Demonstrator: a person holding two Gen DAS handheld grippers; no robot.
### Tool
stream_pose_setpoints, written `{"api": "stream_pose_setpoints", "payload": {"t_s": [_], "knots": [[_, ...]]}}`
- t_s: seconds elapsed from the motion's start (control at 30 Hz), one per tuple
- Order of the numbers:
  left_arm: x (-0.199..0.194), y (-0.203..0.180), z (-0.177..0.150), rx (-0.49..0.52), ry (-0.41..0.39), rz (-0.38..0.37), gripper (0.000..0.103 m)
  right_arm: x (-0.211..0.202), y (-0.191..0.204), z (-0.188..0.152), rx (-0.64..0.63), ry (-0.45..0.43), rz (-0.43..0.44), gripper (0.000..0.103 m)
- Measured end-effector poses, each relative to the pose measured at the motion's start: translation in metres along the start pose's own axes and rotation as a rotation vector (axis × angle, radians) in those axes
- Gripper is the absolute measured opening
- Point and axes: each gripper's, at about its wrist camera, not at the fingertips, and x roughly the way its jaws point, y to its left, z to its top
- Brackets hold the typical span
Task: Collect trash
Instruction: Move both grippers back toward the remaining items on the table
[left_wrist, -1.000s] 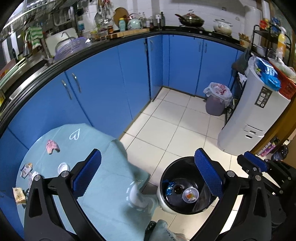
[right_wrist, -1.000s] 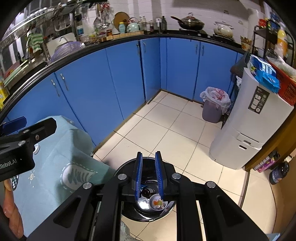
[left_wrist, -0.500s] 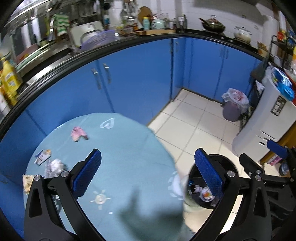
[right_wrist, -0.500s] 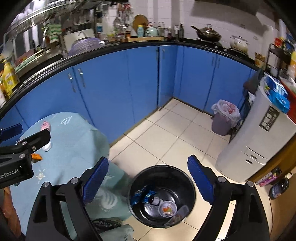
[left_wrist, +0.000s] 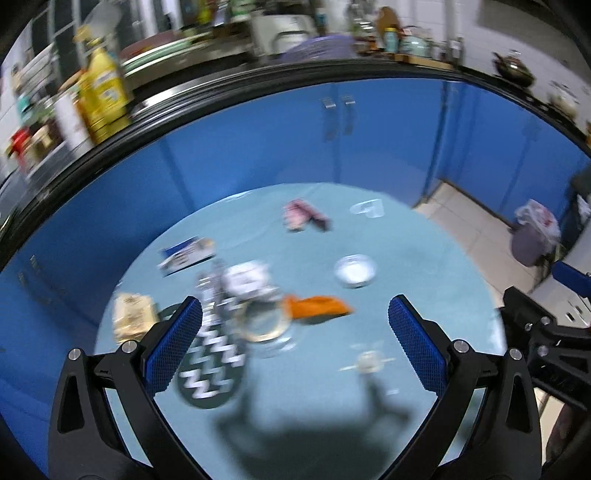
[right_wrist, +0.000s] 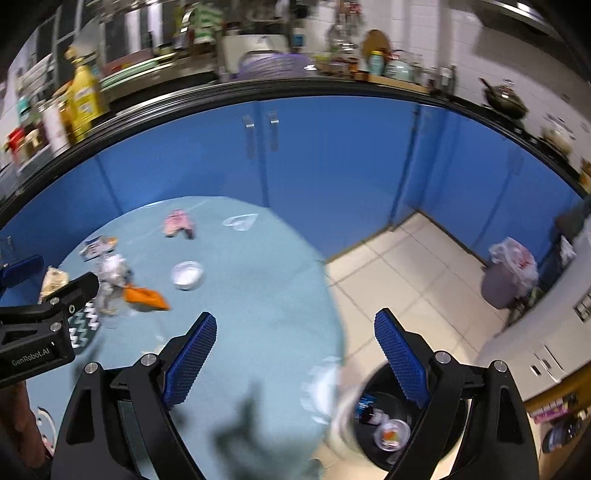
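the left gripper (left_wrist: 295, 334) is held with its jaws spread wide and nothing between the blue ridged pads (left_wrist: 173, 345), pointing forward and down. the right gripper (right_wrist: 295, 345) is likewise wide apart and empty, angled downward. in the right wrist view the left gripper's black body sits at the left edge, just beside the right one, with both at a similar height.

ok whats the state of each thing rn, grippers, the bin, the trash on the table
left gripper: open, empty, over the table
right gripper: open, empty, over the table edge
black bin: on the floor, no lid, trash inside
orange wrapper: lying on the table, not picked up
white cup: upright on the table
pink wrapper: crumpled, at the far side
grey bin: bag-lined, full
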Motion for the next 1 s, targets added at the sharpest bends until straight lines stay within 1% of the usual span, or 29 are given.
{"api": "stream_pose_setpoints", "payload": {"t_s": [0.13,0.23,0.33,0.5,0.7,0.87,1.0], "knots": [[0.008,0.048,-0.01,-0.056,0.018,0.06,0.099,0.016,0.037,0.005,-0.04,0.02,0.05,0.085],[0.013,0.076,-0.017,-0.09,0.028,0.097,0.099,0.029,0.064,0.008,-0.072,0.035,0.07,0.085],[0.02,0.103,-0.023,-0.12,0.036,0.138,0.099,0.041,0.082,0.01,-0.09,0.051,0.083,0.085],[0.035,0.139,-0.032,-0.167,0.065,0.166,0.099,0.06,0.104,0.014,-0.112,0.08,0.094,0.085],[0.061,0.163,-0.038,-0.196,0.11,0.164,0.099,0.083,0.127,0.015,-0.133,0.13,0.121,0.085],[0.082,0.171,-0.04,-0.2,0.138,0.158,0.099,0.102,0.143,0.016,-0.13,0.182,0.175,0.085],[0.096,0.177,-0.038,-0.203,0.152,0.147,0.099,0.109,0.157,0.018,-0.15,0.19,0.197,0.085]]}}
